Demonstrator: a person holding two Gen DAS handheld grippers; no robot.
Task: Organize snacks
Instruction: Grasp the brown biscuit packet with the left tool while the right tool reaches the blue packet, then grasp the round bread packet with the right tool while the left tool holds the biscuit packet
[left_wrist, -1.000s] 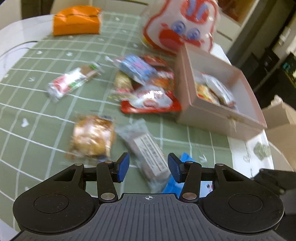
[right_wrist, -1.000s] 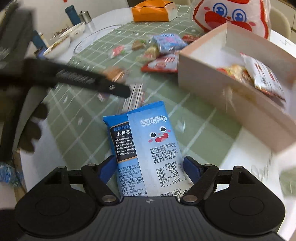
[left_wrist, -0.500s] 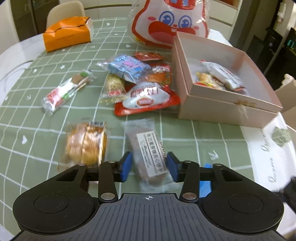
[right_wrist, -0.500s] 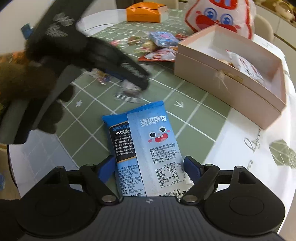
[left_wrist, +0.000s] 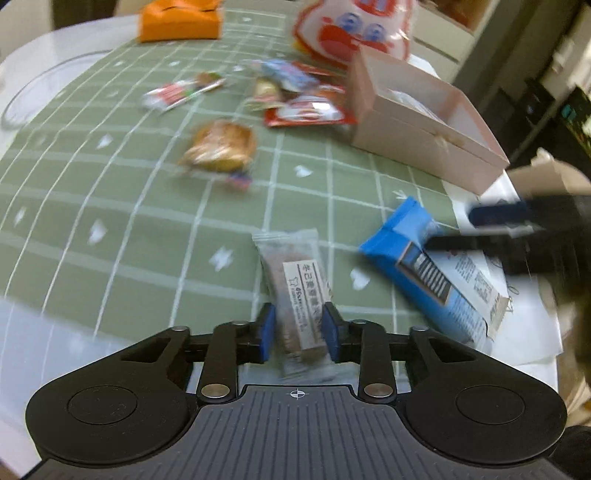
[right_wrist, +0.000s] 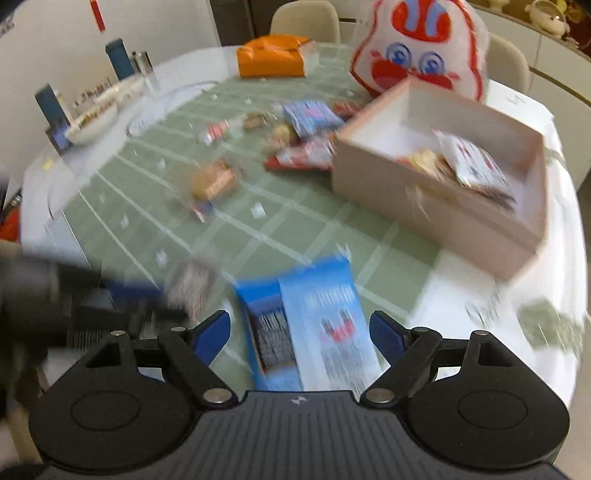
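Clear-wrapped brown bar (left_wrist: 301, 314) between pads of left claw (left_wrist: 298, 334), jaws closing on it. Blue packet (right_wrist: 314, 328) between wide-open right claw (right_wrist: 300, 334) pads, untouched, on table (left_wrist: 110, 229).

Each camera sits behind its own fingers and looks steeply down the tabletop (left_wrist: 110, 206) at close range. The left view faces the pink box (left_wrist: 424, 122) from its left. Both views share the blue packet (right_wrist: 314, 325), box and scattered snacks.

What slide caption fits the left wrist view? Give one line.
Left tongs closing around a clear-wrapped brown snack bar on the green checked cloth, blue packet alongside.
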